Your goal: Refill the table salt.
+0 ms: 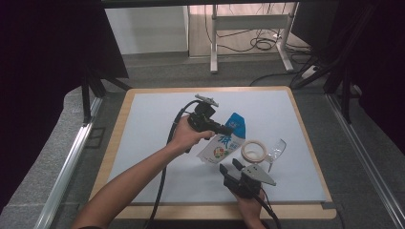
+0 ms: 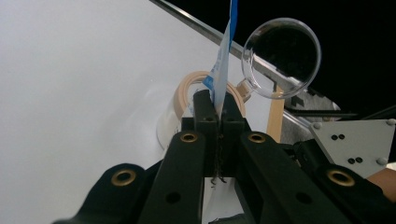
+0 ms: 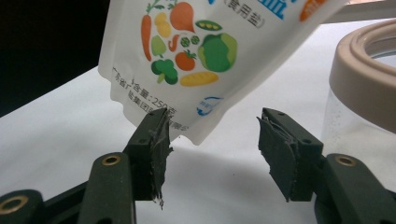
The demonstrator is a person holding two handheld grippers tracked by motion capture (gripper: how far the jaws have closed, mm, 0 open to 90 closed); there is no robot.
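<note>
Left gripper (image 1: 224, 129) jaws clamped tight on the edge of the pouch (image 1: 224, 143); pouch is lifted off the bench (image 1: 157, 138), hanging tilted just left of the jar (image 1: 253, 151). Right gripper (image 1: 231, 166) jaws wide apart, holding nothing, sitting just below the pouch's bottom corner and near the jar. Clear lid (image 1: 276, 150) touches the jar's far side. In the left gripper view the pouch (image 2: 223, 65) is edge-on between the jaws.

One printed salt pouch (image 1: 224, 141); one clear jar with a beige rim (image 1: 253, 150); one wine glass (image 1: 276, 150); two grippers.
</note>
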